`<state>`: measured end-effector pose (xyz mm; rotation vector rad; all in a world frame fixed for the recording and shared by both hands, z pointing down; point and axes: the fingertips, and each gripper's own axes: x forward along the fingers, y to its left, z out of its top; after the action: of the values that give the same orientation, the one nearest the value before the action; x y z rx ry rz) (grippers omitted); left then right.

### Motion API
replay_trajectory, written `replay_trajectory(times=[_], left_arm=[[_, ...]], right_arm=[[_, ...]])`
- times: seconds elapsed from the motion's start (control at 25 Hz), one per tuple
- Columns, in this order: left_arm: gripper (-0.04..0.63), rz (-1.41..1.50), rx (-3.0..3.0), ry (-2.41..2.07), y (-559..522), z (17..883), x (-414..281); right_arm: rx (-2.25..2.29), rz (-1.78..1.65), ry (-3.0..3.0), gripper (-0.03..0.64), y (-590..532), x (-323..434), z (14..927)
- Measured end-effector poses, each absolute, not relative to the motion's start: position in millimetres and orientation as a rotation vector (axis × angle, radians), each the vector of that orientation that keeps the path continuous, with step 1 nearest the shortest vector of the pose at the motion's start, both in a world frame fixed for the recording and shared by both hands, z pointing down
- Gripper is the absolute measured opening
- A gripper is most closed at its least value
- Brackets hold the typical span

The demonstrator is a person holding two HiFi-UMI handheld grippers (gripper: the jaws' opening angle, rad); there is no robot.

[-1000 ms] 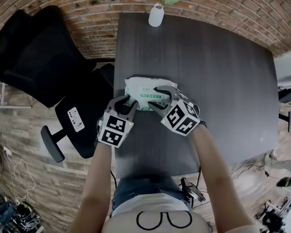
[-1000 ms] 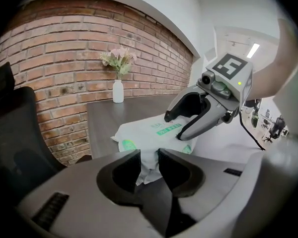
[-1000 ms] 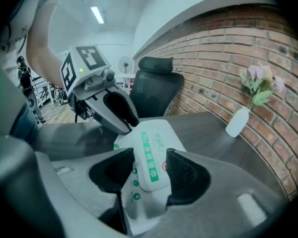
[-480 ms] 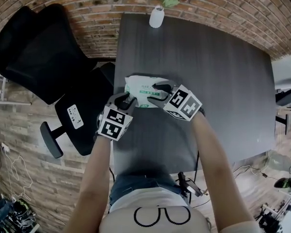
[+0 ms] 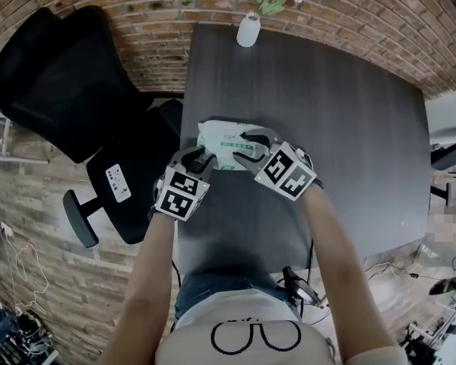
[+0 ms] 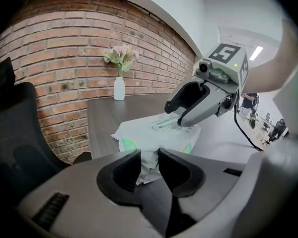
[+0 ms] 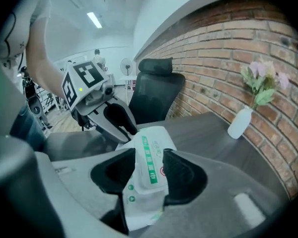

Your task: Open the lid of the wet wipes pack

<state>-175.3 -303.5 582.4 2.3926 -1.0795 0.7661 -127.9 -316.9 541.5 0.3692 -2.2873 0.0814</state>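
Lid (image 7: pixel 152 170) lies between right gripper (image 7: pixel 148 151) jaws, wide but just closing, its length along them; left gripper (image 6: pixel 149 152) clamps pack (image 6: pixel 159 132) near end

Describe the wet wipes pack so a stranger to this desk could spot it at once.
Find the dark table against the brick wall and follow its left edge, beside the black office chair. The wet wipes pack lies there: a soft white packet with a green-printed label, unlike the upright white vase at the far edge.
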Motion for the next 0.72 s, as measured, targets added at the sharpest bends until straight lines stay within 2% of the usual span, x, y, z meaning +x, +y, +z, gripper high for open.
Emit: replay_trajectory(times=[0.08,0.2,0.56,0.72], left_arm=[[0.112,0.749,2.388,-1.066,-303.2,582.2,-175.3],[0.112,0.715,2.376,-1.043,-301.2,580.9,-173.8],[0.112,0.712,2.380,-1.038,-301.6,580.4,-172.4],[0.112,0.723,2.384,-1.019,-300.5,581.3,-172.4]], right_arm=[[0.413,0.020,-2.306,0.150,-322.5,-128.9,529.2],[0.466,-0.058,-2.318,0.043,-330.4,-129.2,515.1],[0.591,-0.112,-2.291,0.026,-357.2,-125.2,510.4],[0.680,-0.098,-2.251,0.089,-376.3,-120.7,521.7]])
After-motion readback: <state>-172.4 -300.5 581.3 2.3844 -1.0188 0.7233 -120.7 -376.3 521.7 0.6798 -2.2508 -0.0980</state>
